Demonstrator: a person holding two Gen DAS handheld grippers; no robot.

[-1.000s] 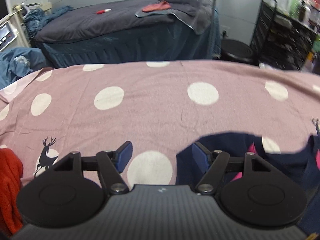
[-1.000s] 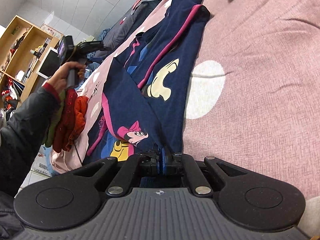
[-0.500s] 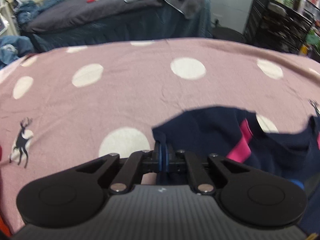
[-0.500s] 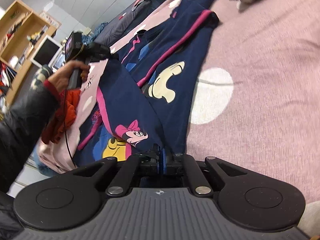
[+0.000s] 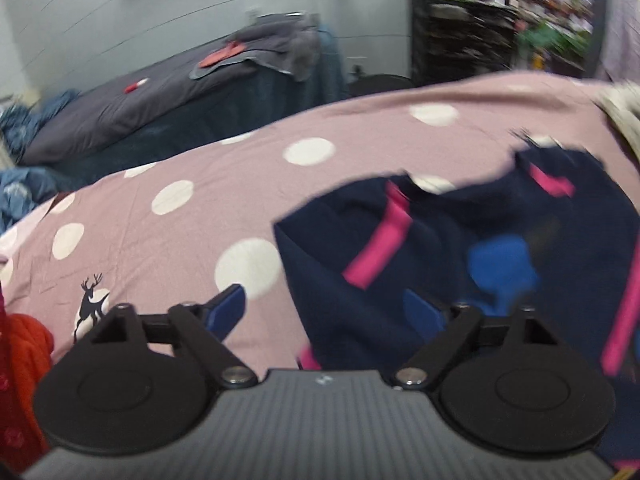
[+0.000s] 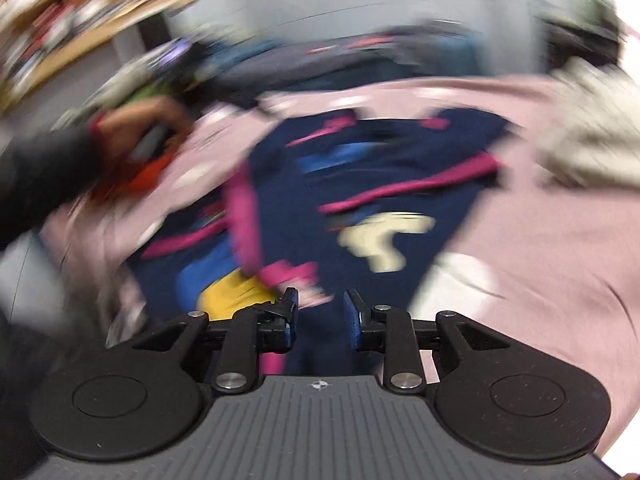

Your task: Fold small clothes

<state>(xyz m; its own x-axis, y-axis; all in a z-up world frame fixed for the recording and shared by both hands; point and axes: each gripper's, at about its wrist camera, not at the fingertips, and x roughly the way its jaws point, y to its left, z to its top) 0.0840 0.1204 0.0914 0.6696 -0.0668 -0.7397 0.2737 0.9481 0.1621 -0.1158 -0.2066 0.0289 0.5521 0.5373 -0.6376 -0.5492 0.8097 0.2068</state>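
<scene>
Navy top [image 5: 460,248] w/ pink stripes lies rumpled on the dotted pink sheet [image 5: 192,216] of a bed. Left claw [image 5: 326,308]: jaws just opened wide, top's edge between them, pads clear. Right claw [image 6: 320,314]: jaws just opening, part open above top, gripping nothing. Red clothes [image 5: 24,344] at left, cream cloth [image 6: 592,132] at right.
</scene>
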